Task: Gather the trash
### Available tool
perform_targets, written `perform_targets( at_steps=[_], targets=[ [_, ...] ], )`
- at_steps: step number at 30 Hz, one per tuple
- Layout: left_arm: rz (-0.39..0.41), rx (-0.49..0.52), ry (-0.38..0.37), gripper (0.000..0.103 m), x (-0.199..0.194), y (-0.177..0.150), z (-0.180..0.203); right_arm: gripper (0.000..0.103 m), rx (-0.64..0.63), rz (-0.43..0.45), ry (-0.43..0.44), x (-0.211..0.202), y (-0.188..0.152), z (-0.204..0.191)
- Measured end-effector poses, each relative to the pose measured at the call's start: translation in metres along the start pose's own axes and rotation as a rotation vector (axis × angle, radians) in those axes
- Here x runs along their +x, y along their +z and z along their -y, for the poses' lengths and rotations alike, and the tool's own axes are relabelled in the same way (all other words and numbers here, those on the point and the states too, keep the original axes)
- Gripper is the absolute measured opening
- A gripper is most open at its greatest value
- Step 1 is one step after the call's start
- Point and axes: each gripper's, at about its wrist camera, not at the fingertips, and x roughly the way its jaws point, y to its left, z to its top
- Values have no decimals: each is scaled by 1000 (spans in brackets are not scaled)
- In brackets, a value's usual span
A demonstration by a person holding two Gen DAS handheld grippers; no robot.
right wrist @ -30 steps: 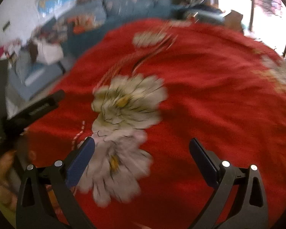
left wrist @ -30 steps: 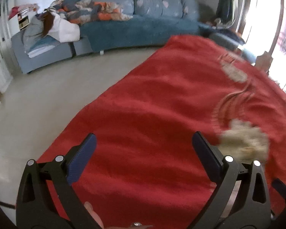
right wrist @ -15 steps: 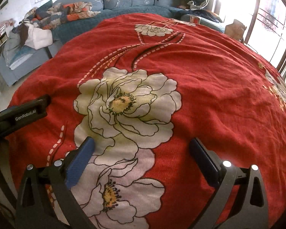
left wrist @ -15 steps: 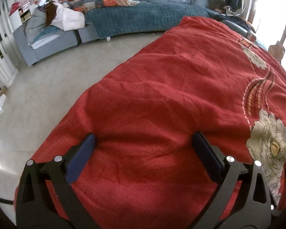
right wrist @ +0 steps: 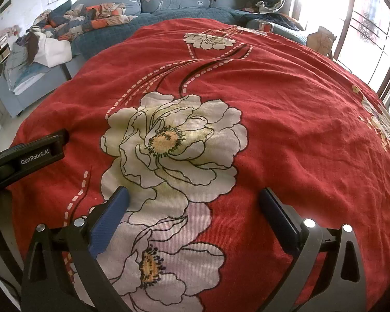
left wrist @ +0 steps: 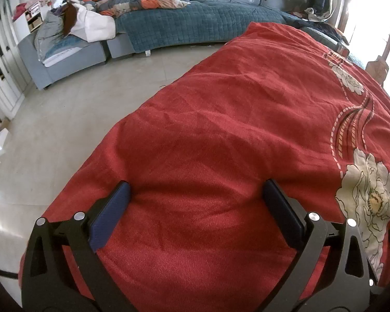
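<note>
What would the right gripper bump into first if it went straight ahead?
Most likely the red blanket, right about where the big white flower is printed. The right gripper is open and empty, and nothing else shows between it and the cloth. How far off the blanket lies is hard to judge.

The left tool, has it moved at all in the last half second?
Barely. The left tool holds over the red blanket, with the sofa only slightly lower in view.
</note>
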Motion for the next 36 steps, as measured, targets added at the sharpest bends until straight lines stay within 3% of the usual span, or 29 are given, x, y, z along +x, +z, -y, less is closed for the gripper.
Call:
perform_targets(
  at_steps=[36],
  targets=[
    [0, 1, 0, 93, 8, 5, 6, 98, 3, 0, 5, -2, -6, 5]
  ],
)
